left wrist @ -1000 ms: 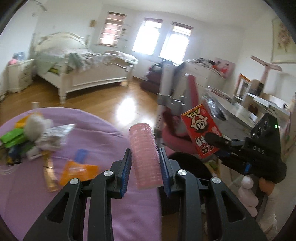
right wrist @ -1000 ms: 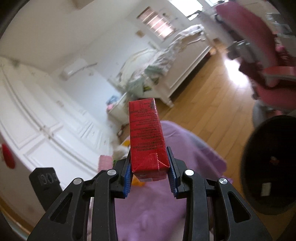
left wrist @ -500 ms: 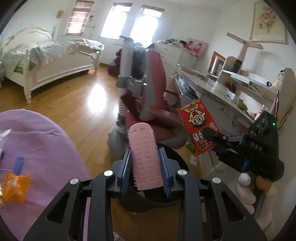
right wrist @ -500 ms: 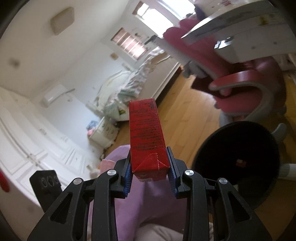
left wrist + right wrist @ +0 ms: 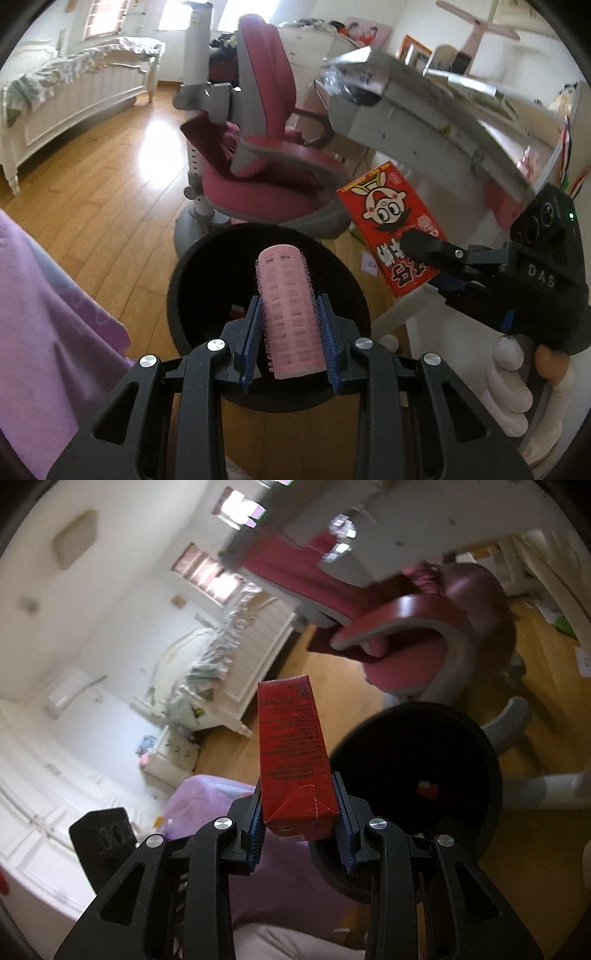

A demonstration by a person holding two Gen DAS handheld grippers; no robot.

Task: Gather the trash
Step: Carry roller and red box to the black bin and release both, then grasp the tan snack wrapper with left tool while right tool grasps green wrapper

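Observation:
My left gripper is shut on a pink hair roller and holds it right over the mouth of a black round trash bin on the wooden floor. My right gripper is shut on a red drink carton. In the left wrist view that carton shows a cartoon face and hangs to the right of the bin, past its rim. In the right wrist view the bin lies just right of the carton, with a small scrap at its bottom.
A pink swivel chair stands right behind the bin, under a grey desk. The purple-covered table lies at the left. A white bed is far left across the wooden floor. A gloved hand holds the right gripper.
Both grippers have swung away from the purple table toward the black bin and sunk lower. The bin has grown large under the roller; both grips are unchanged.

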